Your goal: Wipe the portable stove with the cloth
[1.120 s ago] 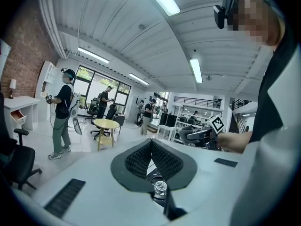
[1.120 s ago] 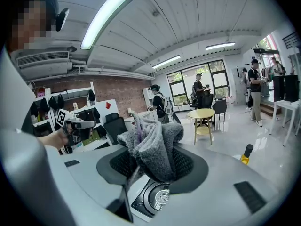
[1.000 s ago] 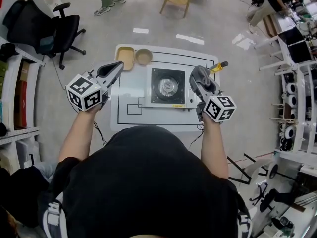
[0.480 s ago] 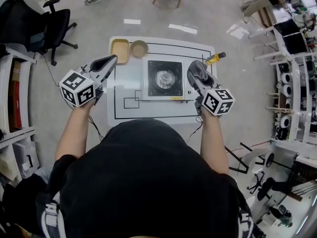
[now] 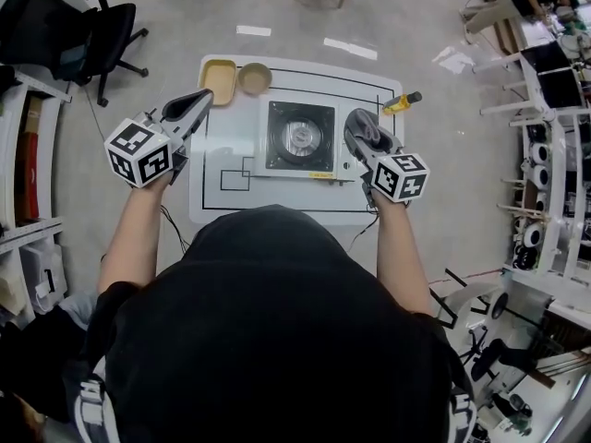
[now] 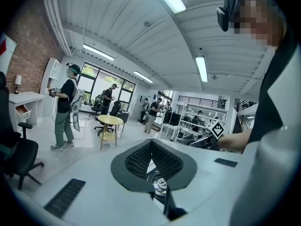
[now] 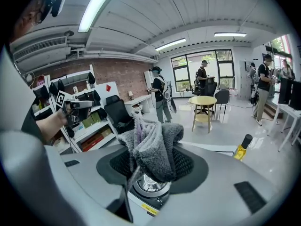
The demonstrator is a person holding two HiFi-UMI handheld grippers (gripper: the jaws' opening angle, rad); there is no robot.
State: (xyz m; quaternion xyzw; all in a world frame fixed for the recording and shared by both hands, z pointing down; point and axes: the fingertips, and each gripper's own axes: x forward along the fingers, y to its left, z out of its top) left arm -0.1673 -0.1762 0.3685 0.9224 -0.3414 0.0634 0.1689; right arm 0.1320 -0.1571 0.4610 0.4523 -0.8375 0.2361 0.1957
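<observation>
The portable stove point(image 5: 297, 138), a white square body with a black top and round silver burner, sits in the middle of the white table point(image 5: 365, 201). My right gripper point(image 5: 354, 127) is raised at the stove's right side, shut on a bunched grey cloth point(image 5: 362, 129). That grey cloth point(image 7: 153, 142) fills the jaws in the right gripper view, with the burner point(image 7: 149, 185) below it. My left gripper point(image 5: 199, 101) is held up left of the stove, jaws closed together with nothing between them; its view shows the left gripper point(image 6: 151, 158) pointing toward the burner point(image 6: 159, 185).
A tan tray point(image 5: 220, 80) and a tan bowl point(image 5: 254, 78) stand at the table's far left corner. A yellow bottle point(image 5: 403, 102) lies at the far right edge. Black office chair point(image 5: 83, 35) and shelves flank the table; people stand in the room beyond.
Both grippers and the table have shifted slightly up and left in the head view as the head moved. The right gripper still holds the cloth beside the stove.
</observation>
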